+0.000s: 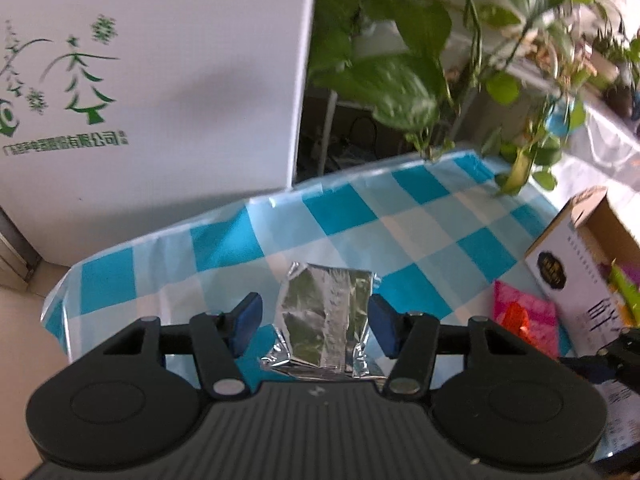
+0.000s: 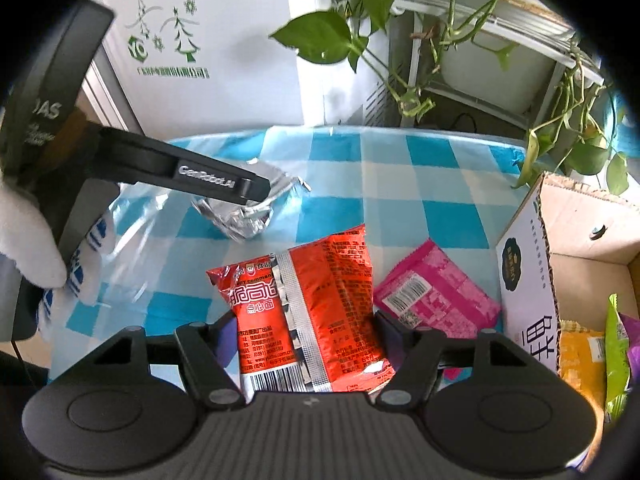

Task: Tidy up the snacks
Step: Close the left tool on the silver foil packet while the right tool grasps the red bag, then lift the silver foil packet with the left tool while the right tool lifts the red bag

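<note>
Both grippers carry a snack above the desk (image 1: pixel 344 216), which is covered in a blue-and-white checked cloth. The left gripper (image 1: pixel 314 326) has its jaws clamped on a crinkled silver foil packet (image 1: pixel 326 320); in its own view the right pad presses the packet's edge, while a small gap shows beside the left pad, so the hold looks uneven. The right gripper (image 2: pixel 306 344) has its jaws closed on the lower part of a red noodle packet (image 2: pixel 308 304), which stands up between them. A pink packet (image 2: pixel 436 292) lies flat on the cloth just beside the open cardboard box (image 2: pixel 524 280), where yellow, green and purple packets already sit. The likely risks: the slick foil could slide or twist out of the lopsided pinch on the way to the box, and the red packet, held only near its base, could flop over and catch the box wall or flap. With both hands heading the same way, the two grippers could also knock together over the box
</note>
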Demonstrator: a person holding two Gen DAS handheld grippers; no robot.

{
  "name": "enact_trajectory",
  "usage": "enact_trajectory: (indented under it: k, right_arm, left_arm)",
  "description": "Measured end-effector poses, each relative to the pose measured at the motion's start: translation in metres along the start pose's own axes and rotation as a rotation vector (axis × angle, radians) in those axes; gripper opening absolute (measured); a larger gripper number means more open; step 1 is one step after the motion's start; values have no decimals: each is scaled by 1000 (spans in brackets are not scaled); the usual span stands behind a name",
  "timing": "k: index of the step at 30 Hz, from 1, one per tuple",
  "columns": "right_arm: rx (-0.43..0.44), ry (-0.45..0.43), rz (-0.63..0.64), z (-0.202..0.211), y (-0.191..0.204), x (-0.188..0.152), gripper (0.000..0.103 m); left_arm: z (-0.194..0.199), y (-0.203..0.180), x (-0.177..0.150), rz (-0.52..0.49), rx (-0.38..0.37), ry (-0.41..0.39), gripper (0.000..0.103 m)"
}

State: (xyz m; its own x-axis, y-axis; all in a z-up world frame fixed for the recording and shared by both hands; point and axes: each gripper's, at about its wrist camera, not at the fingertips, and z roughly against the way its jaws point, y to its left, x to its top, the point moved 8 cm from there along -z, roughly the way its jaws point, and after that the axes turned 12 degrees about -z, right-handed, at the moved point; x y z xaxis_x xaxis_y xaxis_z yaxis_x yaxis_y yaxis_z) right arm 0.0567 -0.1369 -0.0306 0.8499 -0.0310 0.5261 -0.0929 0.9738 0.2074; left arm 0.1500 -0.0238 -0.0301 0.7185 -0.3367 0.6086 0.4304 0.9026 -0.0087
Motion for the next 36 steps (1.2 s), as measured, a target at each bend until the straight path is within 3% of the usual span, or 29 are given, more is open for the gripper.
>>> enact_trajectory:
  k: [12,18,21,24,30,34,36]
  right_arm:
    - [-6,-31,-40,11,-12,10,75]
    - [-16,-36,-63,13,-19,11,75]
    - [-19,-36,-69,13,-20,11,75]
    - [-22,-38,-76,13,-21,11,75]
    - [-31,-37,-85,13,-24,11,75]
    - [-33,-37,-84,13,-24,10,75]
    - [-32,-38,-83,13,-24,11,75]
  left_arm:
    - [28,-3,-7,22,-1,-51,55]
    - [13,3,-4,30,13,-35,80]
    - [0,-1,1,19,-7,-14,82]
    - [-18,-8,0,-29,4,36,85]
    - [-49,-6,-10,-30,31,123,86]
    - [-58,-14,-10,-68,29,139,101]
    - [-59,-17,-10,-83,30,139,103]
